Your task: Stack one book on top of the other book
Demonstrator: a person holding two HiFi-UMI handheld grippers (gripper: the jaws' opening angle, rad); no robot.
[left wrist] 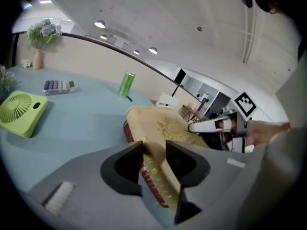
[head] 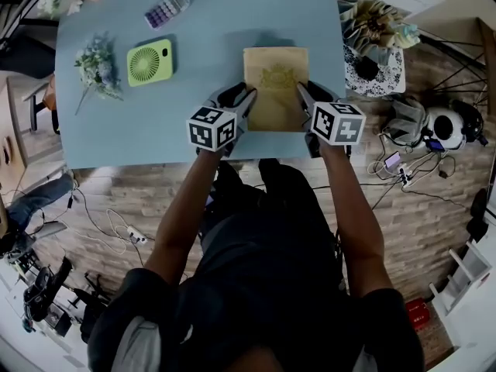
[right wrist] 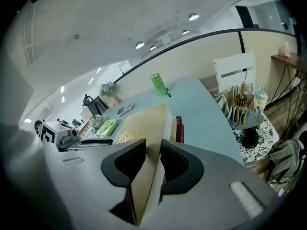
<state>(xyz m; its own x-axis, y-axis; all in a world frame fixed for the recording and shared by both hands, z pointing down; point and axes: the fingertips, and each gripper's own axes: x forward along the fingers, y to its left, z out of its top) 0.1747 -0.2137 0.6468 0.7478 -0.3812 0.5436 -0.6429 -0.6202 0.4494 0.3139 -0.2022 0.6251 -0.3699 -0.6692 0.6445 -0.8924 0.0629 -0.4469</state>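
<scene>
A tan book with a gold emblem on its cover (head: 275, 84) showed over the near part of the pale blue table (head: 209, 45). The left gripper (head: 245, 98) met the book's left edge and the right gripper (head: 304, 93) its right edge (each carried a black-and-white marker cube). Further left sat a lime-green square fan (head: 149, 61), a bunch of pale flowers (head: 98, 67) beside it, and a small calculator (head: 167, 8) beyond.

The upper book (head: 276, 87) is over the lower book (left wrist: 127, 132), the fan (head: 149, 62) to their left.
</scene>
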